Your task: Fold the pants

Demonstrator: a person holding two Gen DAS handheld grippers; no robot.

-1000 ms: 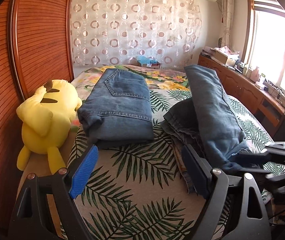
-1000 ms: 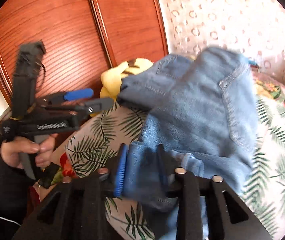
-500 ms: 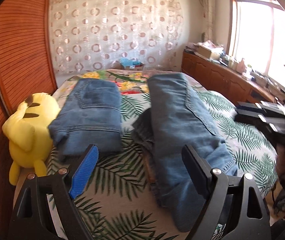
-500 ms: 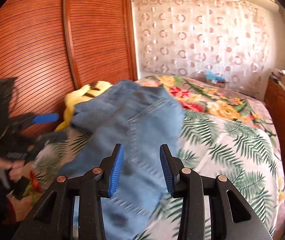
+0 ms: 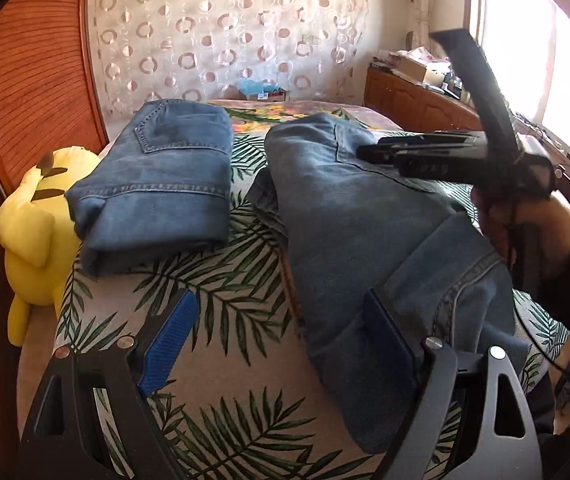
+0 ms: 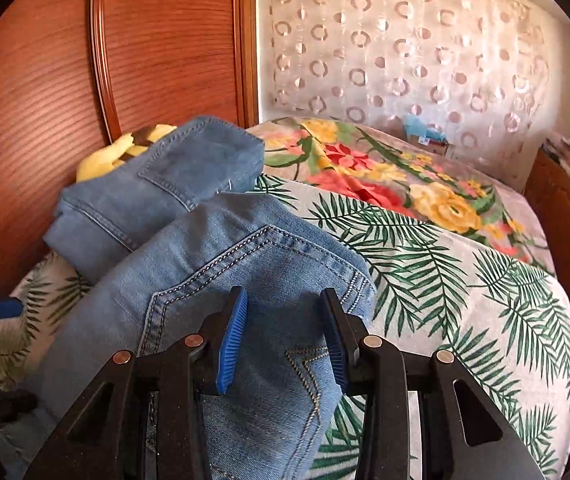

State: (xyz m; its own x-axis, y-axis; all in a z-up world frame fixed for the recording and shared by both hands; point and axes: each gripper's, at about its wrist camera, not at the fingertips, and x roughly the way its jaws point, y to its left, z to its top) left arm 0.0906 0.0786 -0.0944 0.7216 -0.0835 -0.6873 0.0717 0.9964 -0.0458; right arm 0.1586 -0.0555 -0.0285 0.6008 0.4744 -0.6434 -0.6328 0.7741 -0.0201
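Observation:
A pair of blue jeans (image 5: 361, 216) lies lengthwise on the leaf-print bed (image 5: 213, 280), partly folded over, with its near end hanging at the bed's front edge. It fills the near left of the right wrist view (image 6: 245, 264). My left gripper (image 5: 281, 340) is open and empty above the bed's front, its right finger beside the jeans' near end. My right gripper (image 6: 285, 340) is open just above the jeans' back pocket, holding nothing. It also shows in the left wrist view (image 5: 437, 152), over the jeans.
A second pair of jeans (image 5: 161, 176), folded, lies at the left beside a yellow plush toy (image 5: 33, 240). A wooden wardrobe (image 6: 85, 72) stands to the left. A patterned curtain (image 5: 225, 32) hangs behind, a wooden cabinet (image 5: 417, 100) runs along the right.
My right gripper let go of the jeans a second ago and now hovers open over them. The jeans have dropped flat on the bed. My left gripper stayed open.

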